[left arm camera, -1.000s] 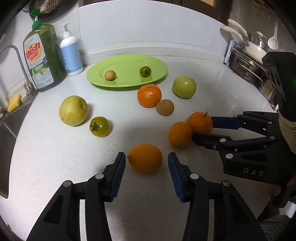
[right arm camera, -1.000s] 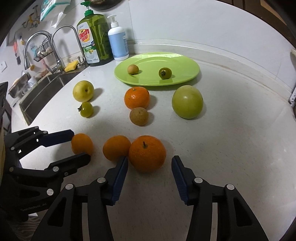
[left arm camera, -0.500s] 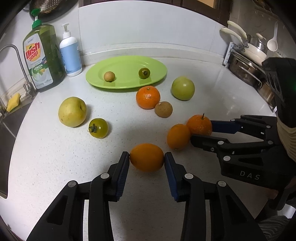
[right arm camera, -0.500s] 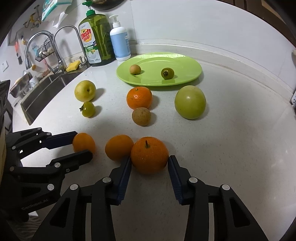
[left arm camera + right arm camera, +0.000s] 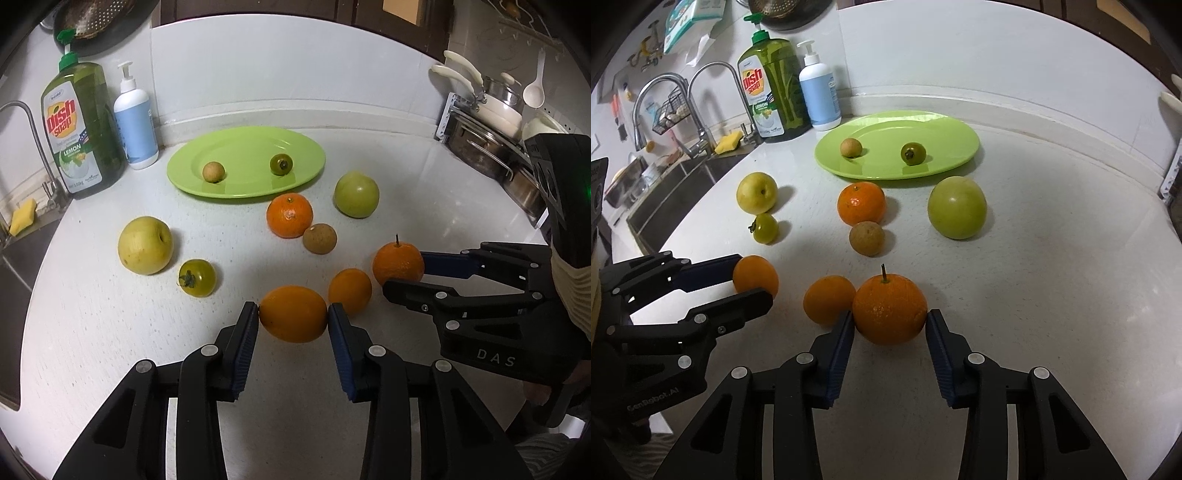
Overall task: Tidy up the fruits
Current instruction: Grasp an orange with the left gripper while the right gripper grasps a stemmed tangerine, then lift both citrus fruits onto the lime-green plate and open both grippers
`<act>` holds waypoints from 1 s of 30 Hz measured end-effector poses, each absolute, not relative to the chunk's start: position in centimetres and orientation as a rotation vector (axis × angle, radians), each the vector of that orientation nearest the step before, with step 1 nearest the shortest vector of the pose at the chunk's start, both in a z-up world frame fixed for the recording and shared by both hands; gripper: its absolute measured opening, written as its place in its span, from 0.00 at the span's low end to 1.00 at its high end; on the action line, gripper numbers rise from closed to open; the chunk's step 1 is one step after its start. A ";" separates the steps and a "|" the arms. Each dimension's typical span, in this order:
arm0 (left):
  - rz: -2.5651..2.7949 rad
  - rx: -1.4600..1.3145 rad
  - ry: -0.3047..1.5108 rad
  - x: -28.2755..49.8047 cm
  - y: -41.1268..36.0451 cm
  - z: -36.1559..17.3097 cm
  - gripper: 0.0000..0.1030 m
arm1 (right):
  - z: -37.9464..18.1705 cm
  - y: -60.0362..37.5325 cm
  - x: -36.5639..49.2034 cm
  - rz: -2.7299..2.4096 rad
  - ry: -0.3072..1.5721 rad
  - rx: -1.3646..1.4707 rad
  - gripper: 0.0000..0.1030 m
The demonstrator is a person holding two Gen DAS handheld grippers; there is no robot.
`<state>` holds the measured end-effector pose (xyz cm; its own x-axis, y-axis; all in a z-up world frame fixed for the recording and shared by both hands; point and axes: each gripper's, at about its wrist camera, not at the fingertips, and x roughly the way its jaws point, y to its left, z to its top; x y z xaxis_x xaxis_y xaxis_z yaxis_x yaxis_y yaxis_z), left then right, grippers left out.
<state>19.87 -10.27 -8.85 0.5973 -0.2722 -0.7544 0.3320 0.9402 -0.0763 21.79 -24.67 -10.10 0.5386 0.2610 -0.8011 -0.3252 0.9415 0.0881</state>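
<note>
My left gripper (image 5: 292, 319) is shut on a smooth orange (image 5: 293, 314), which shows in the right wrist view too (image 5: 756, 277). My right gripper (image 5: 890, 325) is shut on a stemmed orange (image 5: 889, 311), also in the left wrist view (image 5: 398, 264). A third orange (image 5: 828, 299) lies between them on the counter. A green plate (image 5: 295, 142) at the back holds a small brown fruit (image 5: 213, 171) and a small dark green fruit (image 5: 281, 164). A tangerine (image 5: 289, 215), a brown round fruit (image 5: 319, 238), a green apple (image 5: 356, 194), a yellow pear (image 5: 145, 245) and a green tomato (image 5: 197, 277) lie loose.
A dish soap bottle (image 5: 83, 129) and a blue pump bottle (image 5: 135, 122) stand at the back left. A sink (image 5: 672, 188) with taps is at the left. Pots on a rack (image 5: 487, 140) stand at the right.
Both grippers have closed from open onto their oranges. The left one has moved forward around the smooth orange, the right one around the stemmed orange.
</note>
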 end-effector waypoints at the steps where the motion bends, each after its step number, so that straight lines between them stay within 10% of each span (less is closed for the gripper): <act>1: -0.356 0.075 0.859 19.9 -10.2 -8.7 0.37 | -10.0 -24.7 21.7 0.344 0.939 -0.071 0.40; 30: -0.395 0.108 0.687 22.7 -6.5 -1.2 0.37 | -2.8 -21.6 23.4 0.296 0.753 0.002 0.40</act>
<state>22.66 -6.45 -1.24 0.7021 -0.3189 -0.6366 0.3893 0.9206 -0.0318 23.37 -21.61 -2.78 0.6901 0.2652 -0.6734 -0.2636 0.9586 0.1074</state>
